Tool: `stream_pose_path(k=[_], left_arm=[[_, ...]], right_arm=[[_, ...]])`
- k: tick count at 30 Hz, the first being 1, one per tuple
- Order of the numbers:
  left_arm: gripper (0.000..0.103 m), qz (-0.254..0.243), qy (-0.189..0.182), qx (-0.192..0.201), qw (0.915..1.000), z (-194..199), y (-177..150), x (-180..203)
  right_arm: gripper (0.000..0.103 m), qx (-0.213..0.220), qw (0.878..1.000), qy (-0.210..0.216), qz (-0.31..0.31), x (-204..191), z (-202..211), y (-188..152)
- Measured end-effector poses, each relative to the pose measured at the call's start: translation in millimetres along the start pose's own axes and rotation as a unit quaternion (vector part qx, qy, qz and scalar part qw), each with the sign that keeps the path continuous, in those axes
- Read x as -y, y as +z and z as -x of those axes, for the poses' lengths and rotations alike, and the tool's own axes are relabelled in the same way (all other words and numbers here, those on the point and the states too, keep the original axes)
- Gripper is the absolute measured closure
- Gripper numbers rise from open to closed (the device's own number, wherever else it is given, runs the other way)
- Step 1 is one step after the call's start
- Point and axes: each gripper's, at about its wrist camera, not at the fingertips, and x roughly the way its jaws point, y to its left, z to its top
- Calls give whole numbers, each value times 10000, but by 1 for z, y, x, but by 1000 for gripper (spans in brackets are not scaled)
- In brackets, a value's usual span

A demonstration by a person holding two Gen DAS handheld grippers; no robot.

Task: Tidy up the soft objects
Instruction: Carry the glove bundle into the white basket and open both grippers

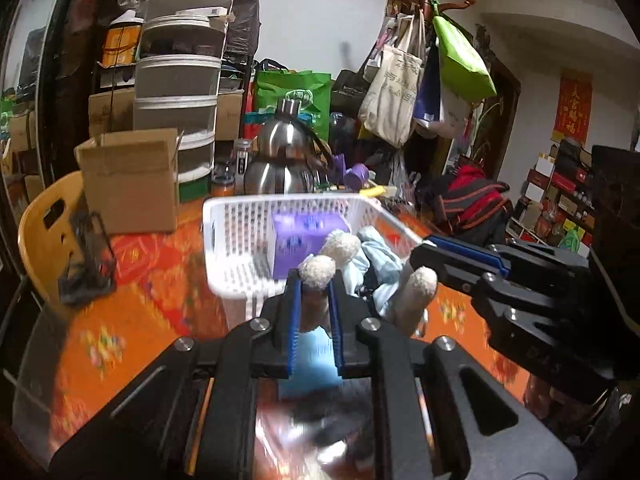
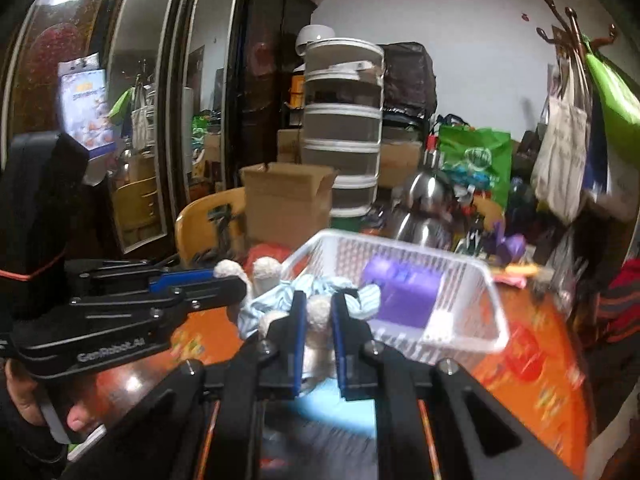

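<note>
A soft toy with cream fuzzy limbs and pale blue striped cloth (image 1: 380, 264) hangs between both grippers, above the orange tablecloth at the near rim of a white perforated basket (image 1: 240, 216). My left gripper (image 1: 315, 280) is shut on one cream limb (image 1: 318, 270). My right gripper (image 2: 319, 300) is shut on another cream limb (image 2: 320, 314). Each gripper shows in the other's view: the right gripper (image 1: 420, 246) from the right, the left gripper (image 2: 240, 284) from the left. A purple pack (image 2: 404, 296) lies inside the basket (image 2: 460, 264).
A cardboard box (image 1: 128, 184), a steel kettle (image 1: 284, 152) and stacked round containers (image 1: 180, 80) stand behind the basket. A yellow chair (image 1: 44, 232) is at the table's left edge. Bags hang on a coat rack (image 1: 420, 80). A hand (image 2: 76, 416) holds the left gripper.
</note>
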Motion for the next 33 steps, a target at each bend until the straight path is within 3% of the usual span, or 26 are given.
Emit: stream_pose_path(k=[5, 9, 14, 20, 22, 23, 24, 25, 26, 28, 30, 33], left_arm=[[91, 145, 133, -40, 9998, -41, 58, -9], [91, 236, 298, -224, 9990, -91, 80, -22], [91, 347, 454, -647, 9963, -158, 75, -36], [91, 444, 551, -986, 9926, -200, 53, -46], [85, 320, 705, -989, 9921, -205, 48, -45], [75, 295, 729, -957, 9923, -205, 46, -45], [54, 269, 724, -943, 9925, -205, 44, -45], [40, 245, 786, -944, 9921, -204, 43, -45], [22, 234, 855, -920, 9918, -201, 42, -45], [15, 187, 894, -792, 9927, -196, 42, -43], [9, 130, 887, -617, 9941, -186, 43, -41], [8, 164, 851, -596, 9945, -178, 47, -38]], right_arm=[[93, -151, 9998, -93, -121, 41, -50, 41], [93, -200, 9993, -233, -228, 71, -92, 47], [93, -426, 9983, -328, -202, 86, -140, 33], [93, -589, 9975, -316, -236, 93, -163, 10], [90, -622, 9970, -308, -329, 96, -162, 6], [85, -630, 9966, -363, -398, 100, -160, 4], [80, -636, 9961, -404, -459, 104, -158, 2], [60, -626, 9955, -462, -538, 109, -156, 1], [33, -625, 9947, -557, -593, 115, -154, -1], [23, -548, 9933, -817, -614, 125, -147, -3], [22, -622, 9916, -865, -736, 135, -143, -3], [19, -715, 9878, -966, -988, 153, -137, -4]])
